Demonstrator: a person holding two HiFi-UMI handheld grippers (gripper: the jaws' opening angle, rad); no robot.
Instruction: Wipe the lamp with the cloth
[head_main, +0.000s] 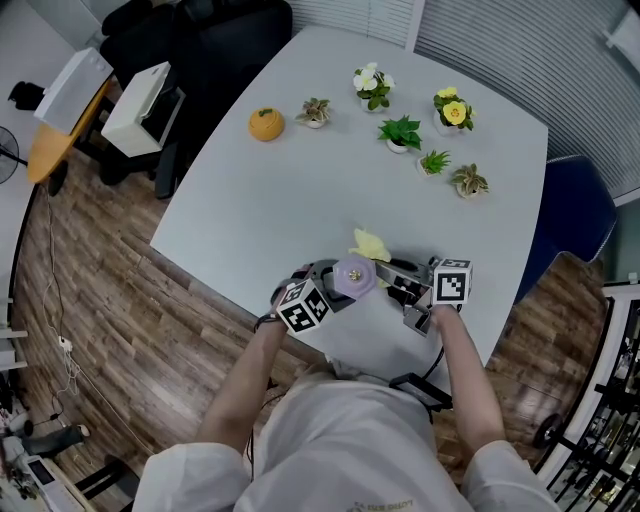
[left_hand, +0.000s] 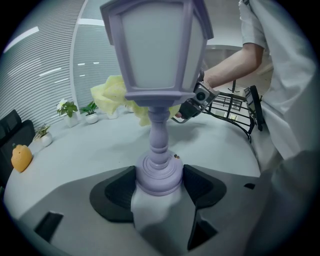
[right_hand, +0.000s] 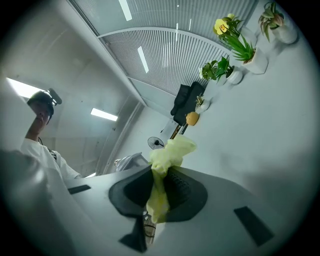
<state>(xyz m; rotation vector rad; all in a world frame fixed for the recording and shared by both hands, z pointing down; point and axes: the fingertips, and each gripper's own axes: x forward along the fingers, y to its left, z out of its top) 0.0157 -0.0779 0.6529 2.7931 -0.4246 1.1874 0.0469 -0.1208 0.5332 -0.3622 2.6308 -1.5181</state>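
Note:
A pale purple lantern-shaped lamp (left_hand: 157, 75) stands upright on the white table (head_main: 300, 200). My left gripper (left_hand: 159, 186) is shut on its round base, one pad on each side. In the head view the lamp top (head_main: 353, 276) shows between the two grippers near the table's front edge. My right gripper (right_hand: 159, 192) is shut on a yellow cloth (right_hand: 167, 155), which sticks out past the pads. In the left gripper view the cloth (left_hand: 112, 95) hangs just behind the lantern head, with the right gripper (left_hand: 192, 106) at the lamp's far right side. Whether cloth and lamp touch is unclear.
Several small potted plants (head_main: 400, 131) and an orange pumpkin-like ornament (head_main: 266, 124) stand at the table's far side. Black chairs (head_main: 200, 40) and a white box (head_main: 140, 105) lie beyond the left edge. A black wire rack (left_hand: 232, 107) is near the person's body.

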